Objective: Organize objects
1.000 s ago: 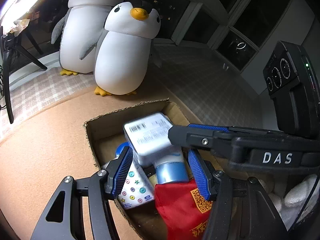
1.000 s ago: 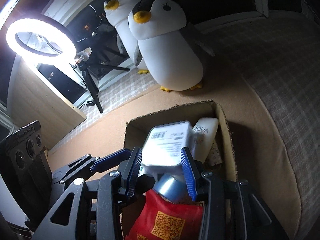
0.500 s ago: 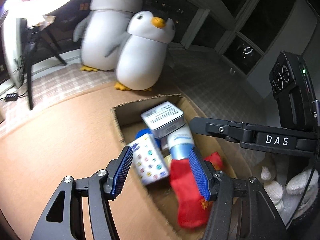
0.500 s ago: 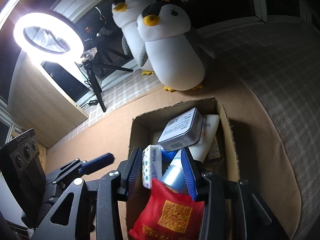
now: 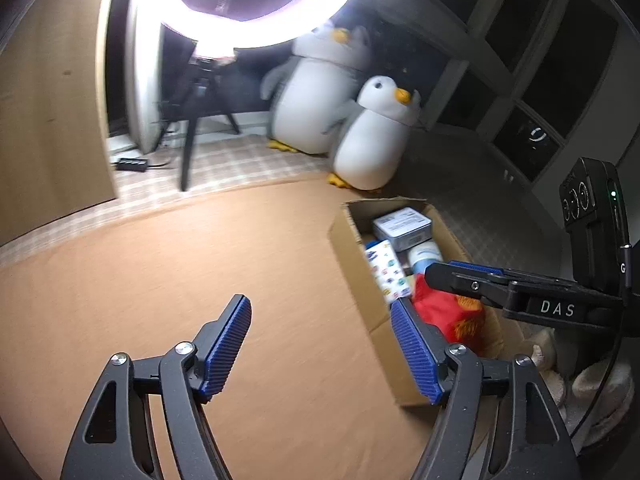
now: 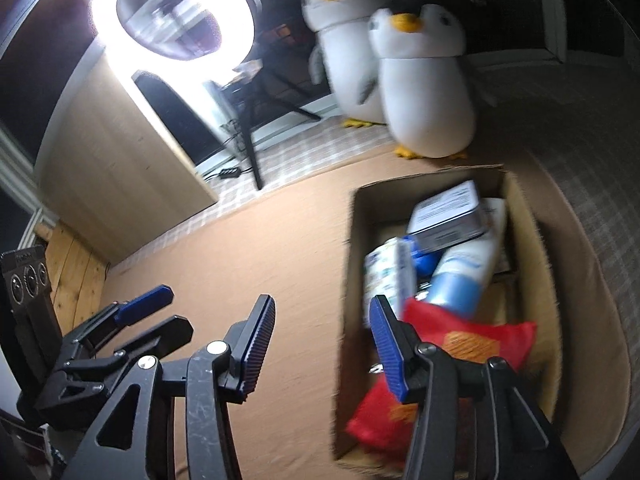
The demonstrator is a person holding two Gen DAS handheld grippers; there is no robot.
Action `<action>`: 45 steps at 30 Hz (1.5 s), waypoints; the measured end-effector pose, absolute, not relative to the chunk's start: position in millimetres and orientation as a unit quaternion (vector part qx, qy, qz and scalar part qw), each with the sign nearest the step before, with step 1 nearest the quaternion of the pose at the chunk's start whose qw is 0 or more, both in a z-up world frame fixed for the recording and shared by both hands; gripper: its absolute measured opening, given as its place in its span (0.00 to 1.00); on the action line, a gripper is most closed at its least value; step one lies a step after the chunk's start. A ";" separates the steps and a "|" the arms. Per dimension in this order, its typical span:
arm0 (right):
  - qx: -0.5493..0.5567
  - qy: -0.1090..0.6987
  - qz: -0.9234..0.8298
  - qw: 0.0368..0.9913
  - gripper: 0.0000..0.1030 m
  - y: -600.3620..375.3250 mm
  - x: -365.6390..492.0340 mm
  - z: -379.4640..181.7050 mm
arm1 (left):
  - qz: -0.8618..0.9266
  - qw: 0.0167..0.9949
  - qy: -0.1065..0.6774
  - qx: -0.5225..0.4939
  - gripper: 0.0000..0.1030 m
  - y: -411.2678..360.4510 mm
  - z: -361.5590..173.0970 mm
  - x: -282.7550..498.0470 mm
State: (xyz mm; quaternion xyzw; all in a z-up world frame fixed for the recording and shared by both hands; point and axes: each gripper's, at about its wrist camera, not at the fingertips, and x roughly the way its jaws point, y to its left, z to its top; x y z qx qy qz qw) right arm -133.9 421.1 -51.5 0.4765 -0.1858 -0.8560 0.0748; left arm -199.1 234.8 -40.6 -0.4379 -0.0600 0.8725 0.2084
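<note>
The cardboard box (image 6: 528,264) sits on the tan mat (image 5: 168,280), to the right of both my tools, and it is full: a grey tin (image 6: 448,216) lies on top toward the far end, a white-and-blue tube (image 6: 464,276) slants beneath it, a small patterned carton (image 6: 384,272) stands against the left wall, and a red packet (image 6: 464,340) lies across the near end. My left gripper (image 5: 320,344) is spread wide with nothing between the pads, over bare mat beside the box's left wall. My right gripper (image 6: 320,344) is likewise spread and empty, its right pad over the box's near left edge. I see no loose item on the mat in either view, so I judge the gathering done or nearly so; what remains, if anything, is settling the tin, which rests tilted on the pile. Room: the mat to the left is open up to the checked rug (image 5: 240,164) and the ring light (image 6: 172,8) on its tripod. Two plush penguins (image 6: 424,80) stand just beyond the box's far end; its right side borders dark checked fabric (image 6: 600,128). The box walls are low, so entry from above is unobstructed.
</note>
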 end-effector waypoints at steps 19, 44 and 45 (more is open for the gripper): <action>0.461 -0.131 -0.867 0.135 0.67 282.6 -99.4 -39.3 | 0.897 0.070 -0.083 -0.428 0.88 82.5 -23.6 -99.8; 0.443 -0.029 -0.889 0.107 0.69 188.2 -46.4 -46.1 | 0.889 -0.077 -0.077 -0.445 0.97 13.8 -49.1 -16.1; 0.443 -0.029 -0.889 0.108 0.69 187.9 -45.8 -46.3 | 0.889 -0.076 -0.077 -0.444 0.97 14.6 -48.6 -16.0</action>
